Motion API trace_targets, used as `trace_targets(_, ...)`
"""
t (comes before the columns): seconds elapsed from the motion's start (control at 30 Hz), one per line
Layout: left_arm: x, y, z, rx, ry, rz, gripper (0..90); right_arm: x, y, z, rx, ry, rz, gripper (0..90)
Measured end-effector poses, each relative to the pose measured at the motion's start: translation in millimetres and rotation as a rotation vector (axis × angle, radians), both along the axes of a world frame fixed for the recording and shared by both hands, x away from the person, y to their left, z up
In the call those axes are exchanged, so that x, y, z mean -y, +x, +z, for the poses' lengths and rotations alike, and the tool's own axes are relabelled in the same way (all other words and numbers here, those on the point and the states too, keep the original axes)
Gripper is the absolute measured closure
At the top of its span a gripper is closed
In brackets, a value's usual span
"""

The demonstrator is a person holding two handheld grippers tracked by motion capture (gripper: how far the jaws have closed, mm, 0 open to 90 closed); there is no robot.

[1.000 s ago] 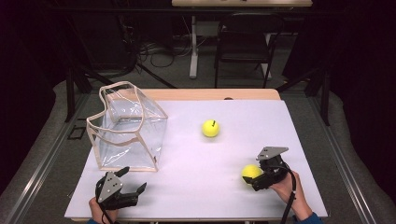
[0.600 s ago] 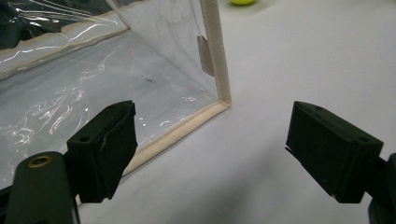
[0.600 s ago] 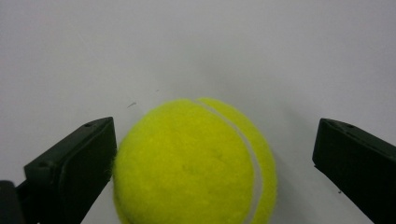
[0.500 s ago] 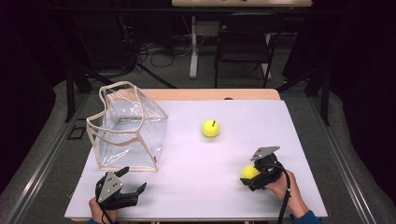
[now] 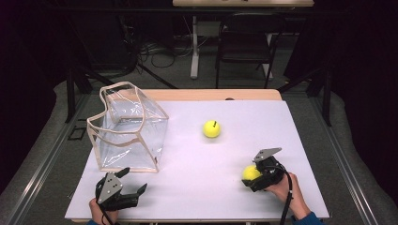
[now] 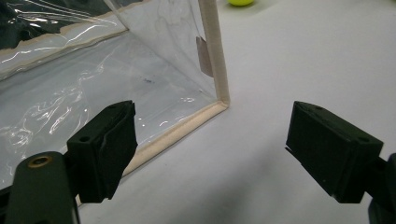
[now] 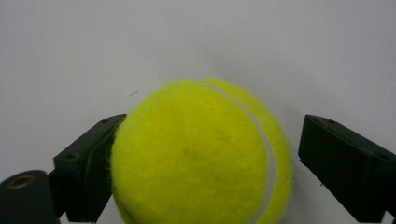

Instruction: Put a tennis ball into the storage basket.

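Here, an early stage is judged: the clear bag (image 5: 129,129) is seen empty, and both balls remain on the white tabletop (image 5: 197,187). The near tennis ball (image 7: 201,154), felted yellow with a pale seam, lies between the spread jaws of the right tool (image 5: 256,178), not yet gripped. The left tool (image 6: 224,163) is held released beside the bag's beige-trimmed, glossy corner. A second ball (image 5: 211,129) rests mid-tabletop.
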State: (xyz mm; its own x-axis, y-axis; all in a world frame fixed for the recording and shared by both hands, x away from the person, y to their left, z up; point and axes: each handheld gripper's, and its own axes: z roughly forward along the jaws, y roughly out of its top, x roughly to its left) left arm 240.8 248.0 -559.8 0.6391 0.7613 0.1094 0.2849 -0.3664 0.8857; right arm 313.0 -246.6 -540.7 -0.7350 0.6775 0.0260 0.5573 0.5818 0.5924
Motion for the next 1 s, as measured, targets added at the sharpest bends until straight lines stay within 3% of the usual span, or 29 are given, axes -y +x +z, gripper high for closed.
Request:
trace_targets(0.3, 0.3, -0.1, 0.3, 0.001, 0.000, 0.000, 16.2, -1.6, -2.4, -0.3, -0.028, 0.024, 0.025, 25.3)
trace_targets(0.47, -0.3, 0.0, 0.4, 0.003, 0.001, 0.001, 16.2, -2.2, -2.2, 0.6, -0.031, 0.027, 0.027, 25.9)
trace_targets(1.0, -0.1, 0.4, 0.2, 0.005, 0.003, 0.006, 16.1, -8.3, -5.8, 12.6, 0.016, 0.012, 0.045, 26.3)
